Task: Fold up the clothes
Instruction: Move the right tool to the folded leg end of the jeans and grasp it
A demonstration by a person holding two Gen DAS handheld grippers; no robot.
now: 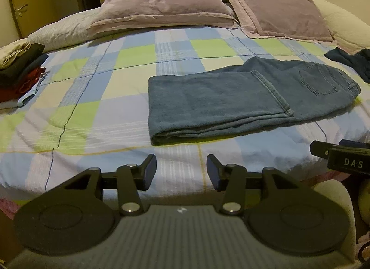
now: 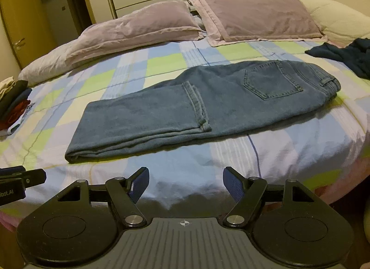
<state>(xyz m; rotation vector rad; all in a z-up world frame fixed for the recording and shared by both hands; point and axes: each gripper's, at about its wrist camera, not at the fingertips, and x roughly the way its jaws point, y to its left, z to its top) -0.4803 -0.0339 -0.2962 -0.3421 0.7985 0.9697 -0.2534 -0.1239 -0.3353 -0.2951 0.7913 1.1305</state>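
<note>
Both tongs, left (image 1: 181, 171) and right (image 2: 186, 184), gape empty just short of the half-folded jeans (image 2: 185, 104).

White letters "DAS" stand on a black block of the right hand-held gripper (image 1: 346, 160), seen at the right edge of the left wrist view. In the right wrist view, the left hand-held gripper (image 2: 13, 185) at the left edge bears the cut-off letters "bot.AI". No other lettering can be read.

Dim yellowish indoor light, soft shadows, strong fisheye bending, dark vignetted corners
</note>
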